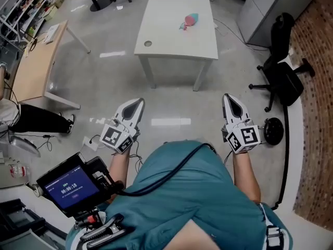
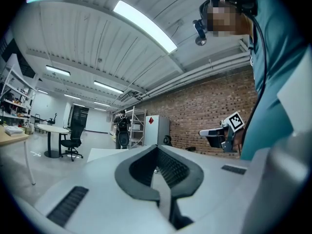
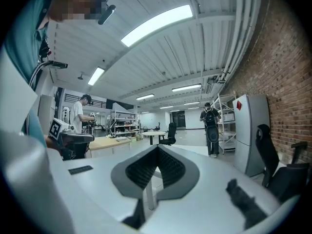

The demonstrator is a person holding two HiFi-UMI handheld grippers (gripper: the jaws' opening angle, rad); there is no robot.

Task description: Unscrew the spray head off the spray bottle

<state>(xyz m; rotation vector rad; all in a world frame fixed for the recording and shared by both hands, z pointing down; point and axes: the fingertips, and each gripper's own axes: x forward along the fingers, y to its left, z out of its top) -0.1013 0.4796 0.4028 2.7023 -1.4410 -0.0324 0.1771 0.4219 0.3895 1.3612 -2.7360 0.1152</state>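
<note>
The spray bottle, pale blue with a pink head, lies on its side on the white table far ahead, out of reach. My left gripper is held at waist height over the floor, jaws shut with nothing between them. Level with it, my right gripper is also shut and empty. The left gripper view shows its own closed jaws pointing up and across the room, and the right gripper off to the side. In the right gripper view its jaws are closed, with the left gripper at the left.
A black office chair stands right of the table by the brick wall. A wooden desk is at the left. A device with a lit screen hangs at my left hip. Two people stand farther back among the shelves.
</note>
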